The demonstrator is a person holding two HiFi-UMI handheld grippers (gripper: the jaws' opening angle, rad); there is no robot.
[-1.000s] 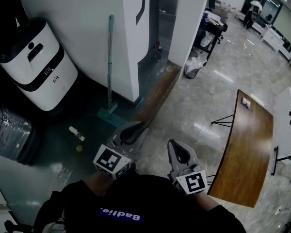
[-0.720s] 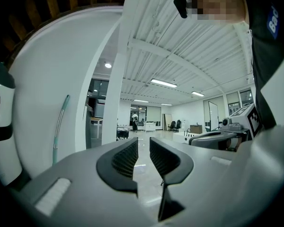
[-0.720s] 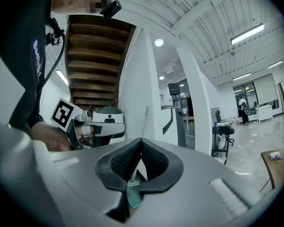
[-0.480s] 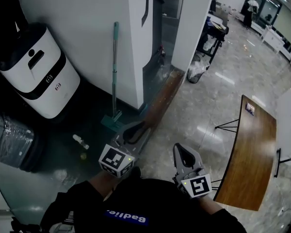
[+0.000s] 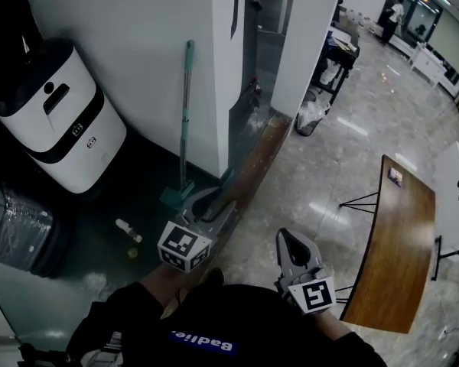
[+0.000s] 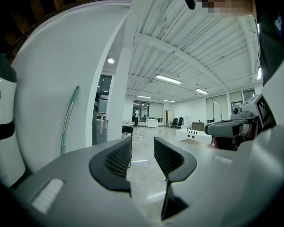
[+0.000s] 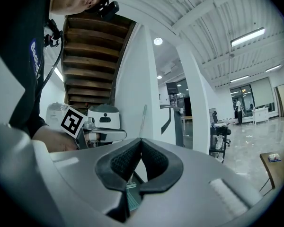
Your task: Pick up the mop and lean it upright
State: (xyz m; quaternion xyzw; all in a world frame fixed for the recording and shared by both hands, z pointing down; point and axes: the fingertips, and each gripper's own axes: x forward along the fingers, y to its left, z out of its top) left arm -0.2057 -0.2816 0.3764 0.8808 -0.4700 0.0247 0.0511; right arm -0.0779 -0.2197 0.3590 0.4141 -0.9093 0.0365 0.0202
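The mop (image 5: 185,121) is standing upright with its handle leaning on the white pillar (image 5: 214,67), its teal head sitting on the dark floor at the pillar's foot. The left gripper (image 5: 210,203) is reaching level toward the pillar's base, just beside the mop head but not touching it, and over the last second it has been drawing nearer to the pillar. Its jaws have just been opening and are now standing about halfway apart. The left gripper view is showing only bare floor between them, with the mop handle off toward the pillar. The right gripper (image 5: 288,237) is hanging back on the side away from the pillar, its jaws closed tip to tip on nothing.

Nothing is gripping the mop, so it is resting on the pillar by itself. The opening jaws and the approach are looking like preparation to take the handle. Since the mop is already leaning upright, the left gripper may only be coming in to adjust it, and the frames are not settling which
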